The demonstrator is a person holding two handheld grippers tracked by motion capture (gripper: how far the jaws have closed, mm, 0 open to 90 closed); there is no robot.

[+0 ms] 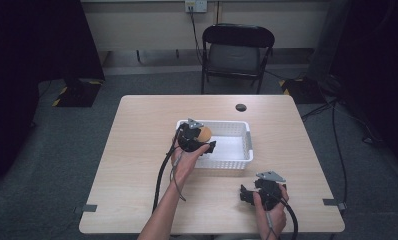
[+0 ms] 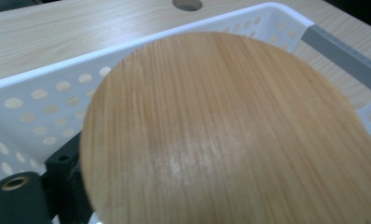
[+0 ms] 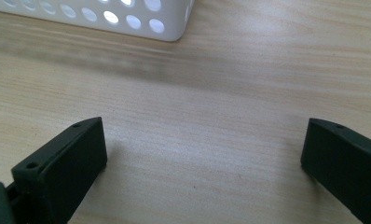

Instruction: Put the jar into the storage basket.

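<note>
Pale wooden surface (image 1: 137, 150) on grey carpet, with a black folding chair (image 1: 237, 50) behind and a dark round hole (image 1: 241, 107) near the far edge. White perforated basket (image 1: 237, 150) near the middle of the surface. Left gripper (image 1: 197, 136) over the basket's left end, clamped on a round wooden disc (image 2: 230, 135); disc held above the basket's inside, tilted, its grain running lengthwise in the left gripper view. Right gripper (image 1: 247, 194) resting low near the front right of the surface, well apart from the basket, jaws spread wide with bare wood between them.
</note>
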